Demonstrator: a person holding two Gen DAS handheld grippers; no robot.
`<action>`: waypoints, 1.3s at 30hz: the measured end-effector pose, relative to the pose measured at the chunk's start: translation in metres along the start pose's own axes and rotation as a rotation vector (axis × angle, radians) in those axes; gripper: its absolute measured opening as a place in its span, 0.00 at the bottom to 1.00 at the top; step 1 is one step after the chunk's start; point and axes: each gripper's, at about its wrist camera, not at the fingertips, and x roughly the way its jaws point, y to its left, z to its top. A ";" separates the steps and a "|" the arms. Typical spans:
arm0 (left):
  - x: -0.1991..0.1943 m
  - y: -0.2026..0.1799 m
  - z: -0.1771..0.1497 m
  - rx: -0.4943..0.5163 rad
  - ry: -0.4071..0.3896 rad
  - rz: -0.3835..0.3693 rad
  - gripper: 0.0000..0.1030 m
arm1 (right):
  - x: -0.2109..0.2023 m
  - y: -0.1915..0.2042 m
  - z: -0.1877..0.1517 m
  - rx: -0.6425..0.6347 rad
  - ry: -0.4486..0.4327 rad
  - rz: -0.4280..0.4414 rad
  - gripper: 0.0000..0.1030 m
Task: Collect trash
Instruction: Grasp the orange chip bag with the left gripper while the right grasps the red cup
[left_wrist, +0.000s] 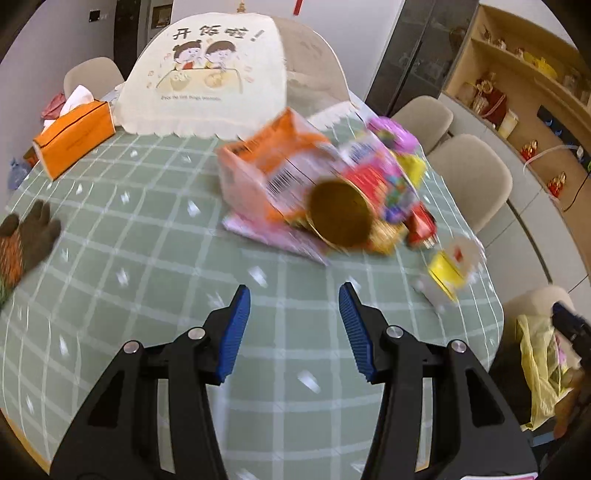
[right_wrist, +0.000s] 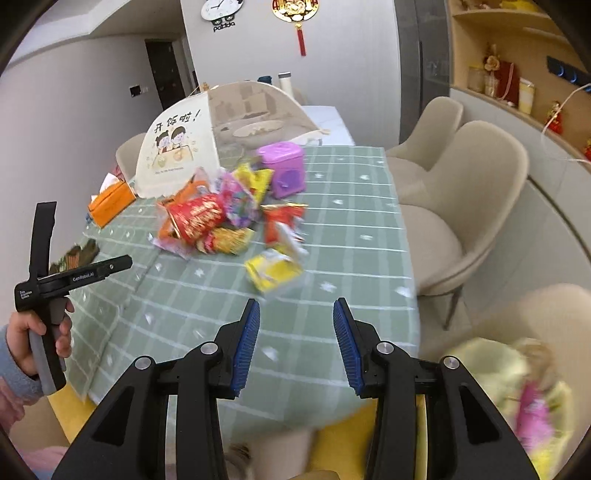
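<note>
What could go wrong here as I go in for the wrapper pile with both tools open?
The yellow packet lies apart from the pile, near the table edge; a sweep might push it off. The pile is loose and overlapping, so the left tool may close on several wrappers and drop some. The yellow bag sits low on a chair beside the right tool, so carried pieces could miss it.

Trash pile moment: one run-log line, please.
left tongs: open, empty | right tongs: open, empty | wrapper pile: on table, untouched | yellow bag: beside table
</note>
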 end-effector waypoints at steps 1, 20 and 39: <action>0.003 0.009 0.007 -0.004 -0.002 -0.006 0.46 | 0.008 0.008 0.002 0.007 0.005 0.004 0.38; 0.134 0.068 0.116 -0.090 0.137 0.010 0.39 | 0.105 0.083 0.044 0.138 0.094 -0.030 0.51; 0.045 0.120 0.036 -0.187 0.189 0.002 0.21 | 0.157 0.130 0.068 0.007 0.130 0.005 0.51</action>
